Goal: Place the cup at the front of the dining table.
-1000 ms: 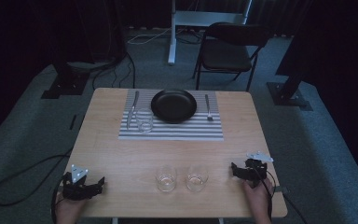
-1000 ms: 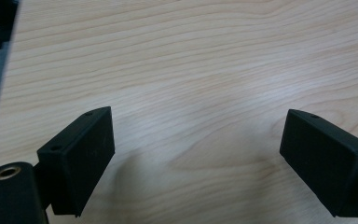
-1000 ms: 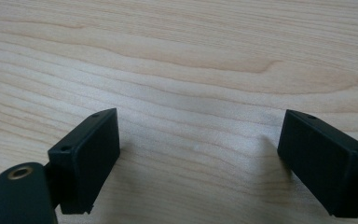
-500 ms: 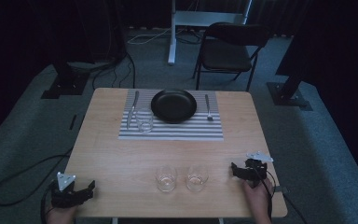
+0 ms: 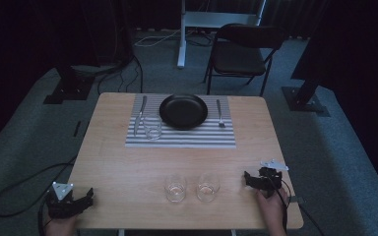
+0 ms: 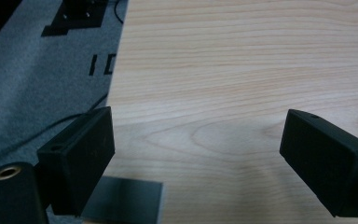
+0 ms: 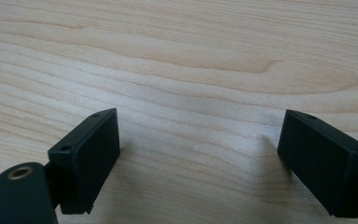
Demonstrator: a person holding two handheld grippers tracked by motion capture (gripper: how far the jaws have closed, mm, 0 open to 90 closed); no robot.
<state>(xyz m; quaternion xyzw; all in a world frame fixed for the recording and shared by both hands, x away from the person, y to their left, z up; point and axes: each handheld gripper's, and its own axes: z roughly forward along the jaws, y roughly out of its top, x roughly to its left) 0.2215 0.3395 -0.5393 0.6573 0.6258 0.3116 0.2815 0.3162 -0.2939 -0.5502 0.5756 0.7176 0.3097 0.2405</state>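
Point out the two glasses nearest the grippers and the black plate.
left near glass [image 5: 175, 189]: high view, on its clear bowl.
right near glass [image 5: 207, 186]: high view, on its clear bowl.
black plate [image 5: 183, 111]: high view, on the middle of its dark face, on the striped mat.

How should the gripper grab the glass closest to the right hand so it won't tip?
Grip the near right glass around its round wall, about halfway up, likely coming in level from its right, where the right gripper sits with jaws open. It stands upright, and the other near glass close on its left blocks that side.
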